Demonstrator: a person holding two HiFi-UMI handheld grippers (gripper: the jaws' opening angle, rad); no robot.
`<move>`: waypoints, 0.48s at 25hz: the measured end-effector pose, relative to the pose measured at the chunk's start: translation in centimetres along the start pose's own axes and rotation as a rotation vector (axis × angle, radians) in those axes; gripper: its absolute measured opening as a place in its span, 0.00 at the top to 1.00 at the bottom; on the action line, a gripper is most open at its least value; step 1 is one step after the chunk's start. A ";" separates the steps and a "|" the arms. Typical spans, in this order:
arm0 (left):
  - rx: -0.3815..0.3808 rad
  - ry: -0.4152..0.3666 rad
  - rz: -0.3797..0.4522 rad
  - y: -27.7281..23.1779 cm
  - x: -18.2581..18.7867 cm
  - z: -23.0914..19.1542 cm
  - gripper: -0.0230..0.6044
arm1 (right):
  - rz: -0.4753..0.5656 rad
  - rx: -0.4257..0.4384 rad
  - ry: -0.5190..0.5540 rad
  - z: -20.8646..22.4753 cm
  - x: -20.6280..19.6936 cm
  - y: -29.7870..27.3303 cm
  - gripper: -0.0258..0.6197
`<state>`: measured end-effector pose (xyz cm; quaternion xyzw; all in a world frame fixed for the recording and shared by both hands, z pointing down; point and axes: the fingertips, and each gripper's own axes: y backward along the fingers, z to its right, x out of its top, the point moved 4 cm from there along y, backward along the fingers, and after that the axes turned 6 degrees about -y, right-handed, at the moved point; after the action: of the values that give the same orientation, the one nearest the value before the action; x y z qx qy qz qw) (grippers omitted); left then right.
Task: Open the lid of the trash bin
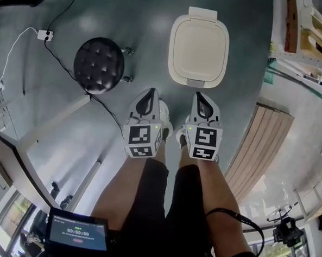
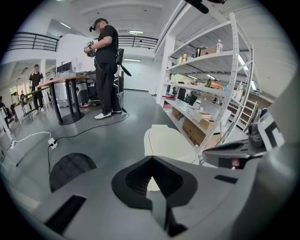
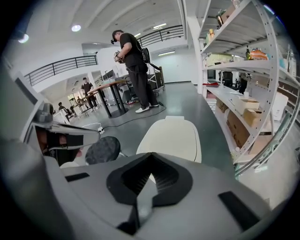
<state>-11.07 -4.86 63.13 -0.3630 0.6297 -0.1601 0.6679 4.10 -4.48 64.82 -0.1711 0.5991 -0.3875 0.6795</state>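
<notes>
Approach stage imo: bin lid (image 1: 198,46) not opened yet. Left gripper (image 1: 150,93) & right gripper (image 1: 200,96) held closed, empty. Front edge to be reached next.

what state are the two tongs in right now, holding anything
Left tongs: closed, holding nothing.
Right tongs: closed, holding nothing.
</notes>
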 end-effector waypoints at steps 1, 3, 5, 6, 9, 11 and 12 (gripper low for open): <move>-0.001 -0.003 -0.003 -0.3 -0.4 0.0 0.97 | -0.001 0.001 0.002 0.1 -0.3 -0.4 0.97; 0.001 0.004 -0.013 -0.8 -1.3 -0.1 0.97 | 0.001 0.008 0.006 0.2 -1.0 -1.0 0.97; -0.002 0.021 -0.024 -1.2 -2.1 0.2 0.97 | -0.004 0.012 0.011 0.5 -1.8 -1.6 0.97; -0.007 0.024 -0.026 -1.3 -2.5 0.5 0.97 | -0.006 0.011 0.011 0.7 -2.2 -1.8 0.97; -0.030 0.014 -0.026 -1.7 -3.2 1.1 0.97 | -0.012 0.003 -0.002 1.2 -3.4 -2.8 0.97; -0.045 -0.005 -0.031 -2.2 -3.7 1.5 0.97 | -0.012 0.005 -0.012 1.4 -3.9 -3.6 0.97; -0.051 -0.014 -0.036 -2.5 -4.0 1.6 0.97 | -0.011 0.007 -0.013 1.5 -4.0 -4.1 0.97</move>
<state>-9.52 -3.44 67.67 -0.3923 0.6223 -0.1532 0.6599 4.22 -4.53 70.76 -0.1748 0.5922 -0.3923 0.6818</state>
